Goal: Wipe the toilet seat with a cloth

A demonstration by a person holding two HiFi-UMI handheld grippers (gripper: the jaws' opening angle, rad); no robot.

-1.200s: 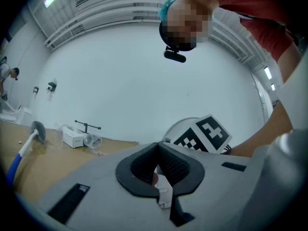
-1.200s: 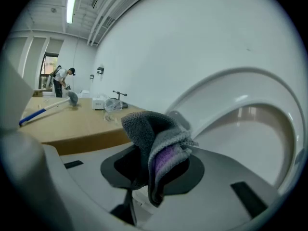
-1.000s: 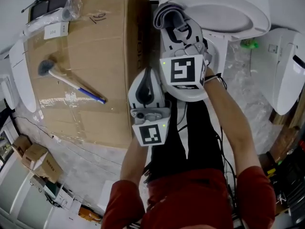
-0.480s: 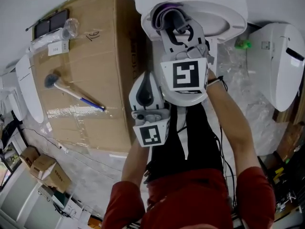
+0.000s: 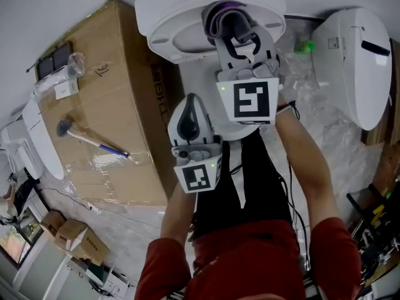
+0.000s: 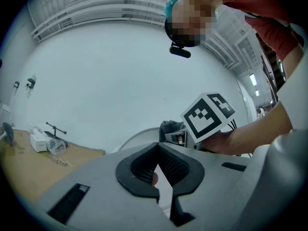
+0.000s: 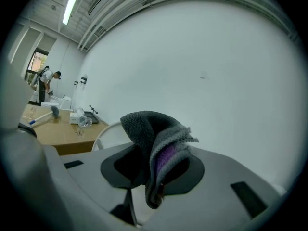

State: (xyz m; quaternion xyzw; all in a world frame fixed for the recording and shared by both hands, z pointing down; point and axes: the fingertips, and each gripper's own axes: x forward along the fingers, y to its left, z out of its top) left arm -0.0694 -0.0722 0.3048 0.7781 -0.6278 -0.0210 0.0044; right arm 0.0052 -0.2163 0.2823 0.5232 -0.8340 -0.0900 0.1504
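Toilet seat (image 5: 172,36) appears unwiped as yet: the right gripper (image 5: 230,33), clamped on the folded cloth (image 5: 220,14), hangs above it, seemingly without contact; left gripper (image 5: 189,105) closed and empty.

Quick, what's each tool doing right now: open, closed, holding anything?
Left tool: closed, nothing between its jaws.
Right tool: closed on the grey and purple cloth.

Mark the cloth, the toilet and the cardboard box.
cloth (image 7: 156,138): right gripper view, grey fold between the jaws.
toilet (image 5: 165,30): head view, white left rim.
cardboard box (image 5: 119,86): head view, bare top face.
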